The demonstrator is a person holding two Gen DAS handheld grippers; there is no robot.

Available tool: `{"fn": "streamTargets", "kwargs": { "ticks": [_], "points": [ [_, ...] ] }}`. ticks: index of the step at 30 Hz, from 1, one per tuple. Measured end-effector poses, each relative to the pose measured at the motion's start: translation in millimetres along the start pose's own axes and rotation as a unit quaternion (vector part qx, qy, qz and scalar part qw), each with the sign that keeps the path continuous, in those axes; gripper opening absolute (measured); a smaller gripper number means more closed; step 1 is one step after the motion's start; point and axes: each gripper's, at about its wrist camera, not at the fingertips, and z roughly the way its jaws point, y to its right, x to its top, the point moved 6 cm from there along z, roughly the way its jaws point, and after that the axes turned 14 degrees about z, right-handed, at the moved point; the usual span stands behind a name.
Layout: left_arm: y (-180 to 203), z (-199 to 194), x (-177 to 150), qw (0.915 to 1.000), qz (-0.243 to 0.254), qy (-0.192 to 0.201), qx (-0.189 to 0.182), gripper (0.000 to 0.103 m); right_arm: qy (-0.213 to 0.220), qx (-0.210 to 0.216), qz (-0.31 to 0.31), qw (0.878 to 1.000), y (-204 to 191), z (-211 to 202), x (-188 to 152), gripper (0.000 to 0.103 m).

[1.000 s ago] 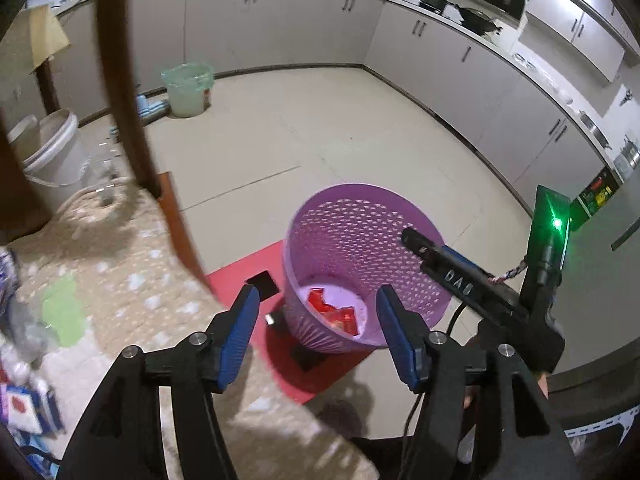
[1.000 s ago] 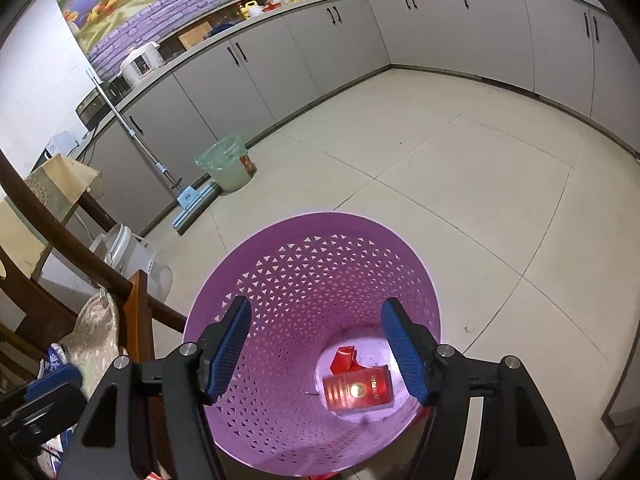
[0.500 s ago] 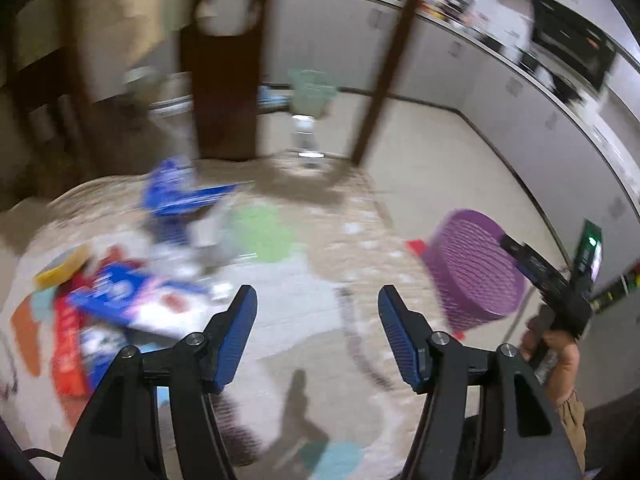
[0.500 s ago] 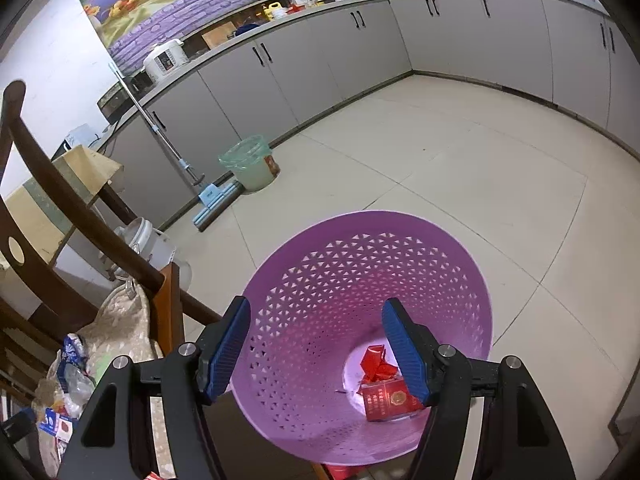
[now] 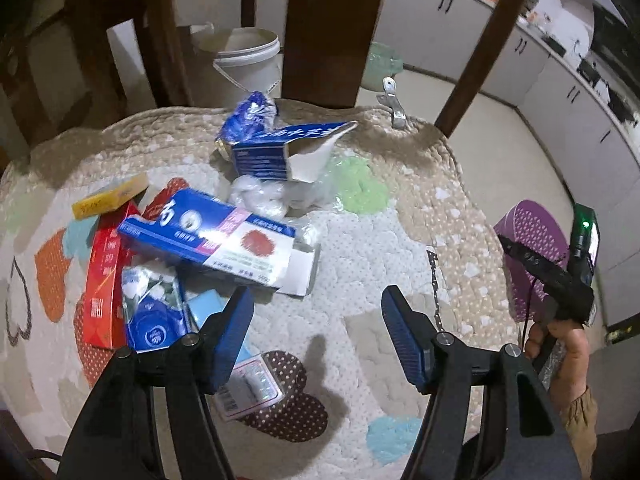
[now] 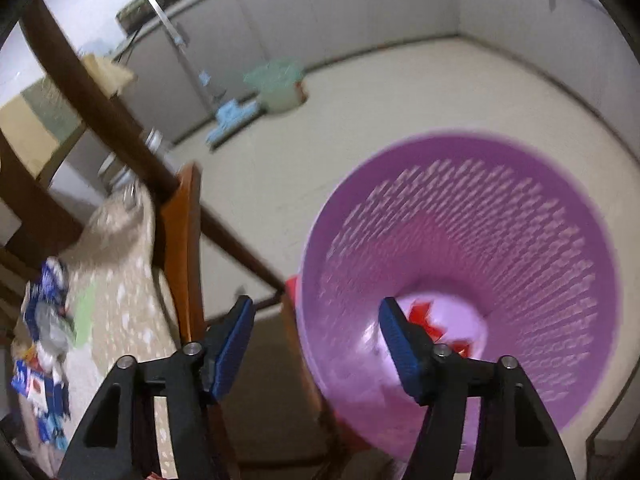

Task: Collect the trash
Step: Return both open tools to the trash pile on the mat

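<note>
Long blue-white cardboard box (image 5: 218, 242) is seen just ahead-left of empty, half-open left claw (image 5: 318, 316), lying crosswise; right claw (image 6: 316, 326), just narrowed & empty, is farther.

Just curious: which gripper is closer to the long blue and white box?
Left. The left gripper hovers just over the box; the right gripper is off the table beside the purple basket.

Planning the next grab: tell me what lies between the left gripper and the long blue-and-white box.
Left wrist view: bare quilted cover separates the left gripper from the long blue-and-white box.
</note>
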Motion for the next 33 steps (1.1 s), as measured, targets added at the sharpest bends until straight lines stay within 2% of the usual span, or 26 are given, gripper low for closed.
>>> {"fn": "streamTargets", "kwargs": {
  "ticks": [1,2,3,9,15,17,19,21,25,29,31,33],
  "points": [
    [3.1,1.8,2.2,1.0,0.006,0.0,0.005,0.065,-0.009,-0.008,-0.01,1.0,-0.4,6.3,-4.1,0.05],
    [4.6,3.4,4.3,0.9999,0.01,0.0,0.008,0.065,-0.019,-0.009,-0.016,1.0,-0.2,11.2,-7.3,0.024],
    [6.3,3.8,6.2,0.9999,0.011,0.0,0.012,0.065,-0.024,-0.017,-0.02,0.999,1.8,15.4,-10.0,0.012],
    [2.1,26.9,13.3,0.9998,-0.006,-0.013,0.015,0.065,-0.032,-0.015,-0.028,0.999,2.2,13.1,-14.1,0.011],
    [-8.4,47.1,15.7,0.9995,-0.018,-0.023,0.014,0.065,-0.046,-0.01,-0.071,0.996,-12.9,1.2,-30.9,0.011],
    [-10.3,45.9,18.4,0.9996,-0.013,-0.019,0.015,0.065,-0.035,-0.026,-0.073,0.996,-14.2,-1.6,-33.3,0.013],
    [-12.0,43.5,18.5,0.9997,-0.011,-0.018,0.014,0.065,-0.006,-0.055,-0.085,0.995,-13.5,-9.6,-32.5,0.014],
    [-14.1,40.7,18.3,0.9997,-0.013,-0.017,0.01,0.065,0.02,-0.077,-0.097,0.992,-14.3,-16.5,-32.7,0.022],
    [-22.2,35.5,19.3,0.9998,-0.012,-0.014,0.009,0.065,0.063,-0.107,-0.126,0.984,-21.9,-26.2,-30.6,0.025],
    [-31.4,36.2,22.3,0.9996,-0.025,-0.012,0.002,0.065,0.061,-0.103,-0.135,0.984,-26.3,-26.5,-27.0,0.026],
    [-35.9,35.9,21.4,0.9994,-0.033,-0.008,-0.001,0.065,0.056,-0.101,-0.127,0.985,-23.3,-26.3,-23.1,0.031],
    [-42.6,32.1,18.0,0.9991,-0.042,-0.005,-0.002,0.065,0.053,-0.103,-0.119,0.986,-17.5,-25.0,-20.1,0.043]
  ]
}}
